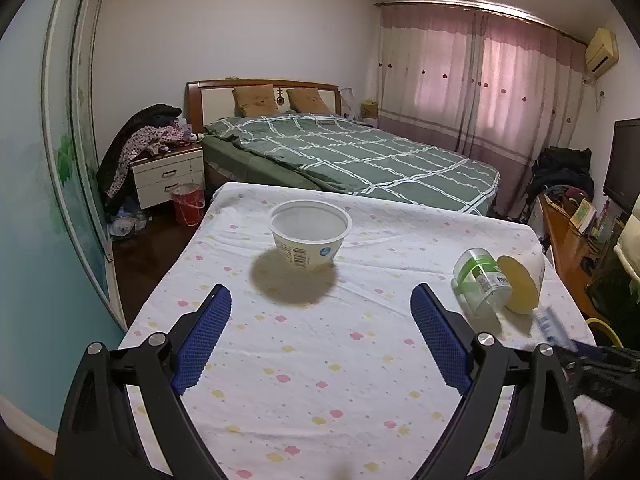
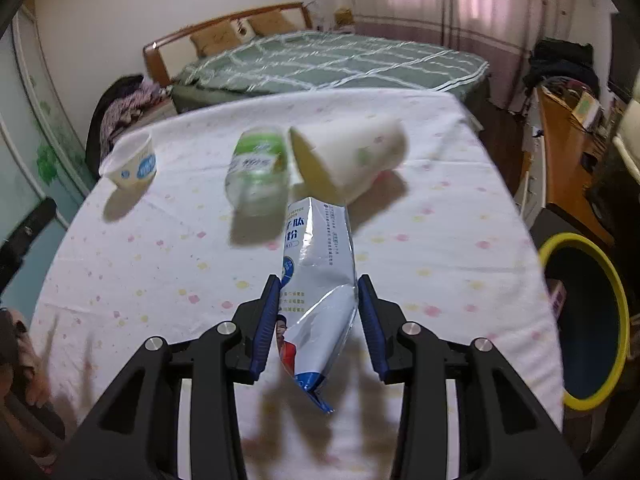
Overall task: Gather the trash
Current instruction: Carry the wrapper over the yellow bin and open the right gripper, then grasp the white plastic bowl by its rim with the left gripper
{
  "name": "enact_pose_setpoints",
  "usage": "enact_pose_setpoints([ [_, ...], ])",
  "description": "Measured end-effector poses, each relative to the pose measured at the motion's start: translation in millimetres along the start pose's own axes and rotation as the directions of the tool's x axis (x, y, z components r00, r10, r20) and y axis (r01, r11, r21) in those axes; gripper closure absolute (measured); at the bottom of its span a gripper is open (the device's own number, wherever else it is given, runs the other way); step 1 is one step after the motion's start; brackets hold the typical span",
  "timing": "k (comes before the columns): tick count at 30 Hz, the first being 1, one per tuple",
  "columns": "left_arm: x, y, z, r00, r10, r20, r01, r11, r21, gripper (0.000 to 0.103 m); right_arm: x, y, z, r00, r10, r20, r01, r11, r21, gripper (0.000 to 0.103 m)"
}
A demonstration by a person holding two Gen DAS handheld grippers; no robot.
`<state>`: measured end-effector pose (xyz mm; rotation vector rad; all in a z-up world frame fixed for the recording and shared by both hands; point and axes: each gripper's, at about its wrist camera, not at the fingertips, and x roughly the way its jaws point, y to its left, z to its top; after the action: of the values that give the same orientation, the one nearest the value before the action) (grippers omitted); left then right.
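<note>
I'm working two hand-held grippers over a table w/ a white, pastel-dotted cloth point(image 2: 168, 280). The right gripper point(image 2: 316, 304) is pitched down at the cloth, jaws about half apart w/ a silver-blue foil pouch point(image 2: 316, 276) between them; both pads look to be against its sides, so I judge it's gripped, and it seems lifted off the cloth, given the shadow under it. The pouch's long axis runs straight along the fingers, top end pointing to the far edge, bottom corner hanging back toward me.

The key relation: the bin point(image 2: 588, 320), dark w/ a yellow rim, sits on the floor just off the table's right edge, to the right of the right gripper. That arm is clearly the nearer one, so the coming move is prob. a swing right and a drop.

The left gripper point(image 1: 320, 336) hovers wide open and empty, aimed at a white tub point(image 1: 310, 236) standing upright near the far-left corner, dead ahead of it.

Count of trash on the table: 1 pouch, 1 tub, 1 clear bottle w/ green label point(image 2: 256, 172) on its side, 1 paper cup point(image 2: 352, 160) on its side touching the bottle, toward the far-right. That's 4 items; 1 bin.
</note>
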<state>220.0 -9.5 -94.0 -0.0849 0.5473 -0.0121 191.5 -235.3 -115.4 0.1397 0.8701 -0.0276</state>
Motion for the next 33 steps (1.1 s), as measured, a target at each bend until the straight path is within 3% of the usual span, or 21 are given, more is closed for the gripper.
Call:
enact_pose_setpoints([
  [6,2,-2,-2,1.0,-0.005,-0.008,0.005,1.0,0.011,0.013,-19,-62,2,0.989,-0.141,0.055,0.132,0.981,0.145,0.065],
  [11,4,-6,-3,1.0,0.0,-0.012,0.001,1.0,0.031,0.013,-30,-127,-2,0.944,-0.322,0.066,0.289,0.91,0.297,0.064],
  [16,8,-8,-3,1.0,0.006,-0.019,-0.005,0.999,0.041,0.013,-31,-169,-12,0.906,-0.421,0.037,0.376,0.843,0.386,0.064],
  [24,16,-9,-6,0.999,0.017,-0.04,-0.015,0.999,0.051,0.013,-25,-193,-23,0.872,-0.489,0.004,0.437,0.785,0.438,0.063],
  [26,16,-9,-6,0.999,0.019,-0.042,-0.016,0.998,0.053,0.013,-25,-195,-24,0.868,-0.497,0.006,0.443,0.778,0.446,0.052],
  [28,18,-9,-7,0.999,0.021,-0.046,-0.018,0.998,0.054,0.013,-27,-196,-26,0.857,-0.516,0.014,0.456,0.769,0.449,0.047],
  [33,24,-9,-8,0.997,0.03,-0.066,-0.026,0.998,0.055,0.013,-31,-199,-29,0.856,-0.517,0.029,0.444,0.761,0.473,0.046],
])
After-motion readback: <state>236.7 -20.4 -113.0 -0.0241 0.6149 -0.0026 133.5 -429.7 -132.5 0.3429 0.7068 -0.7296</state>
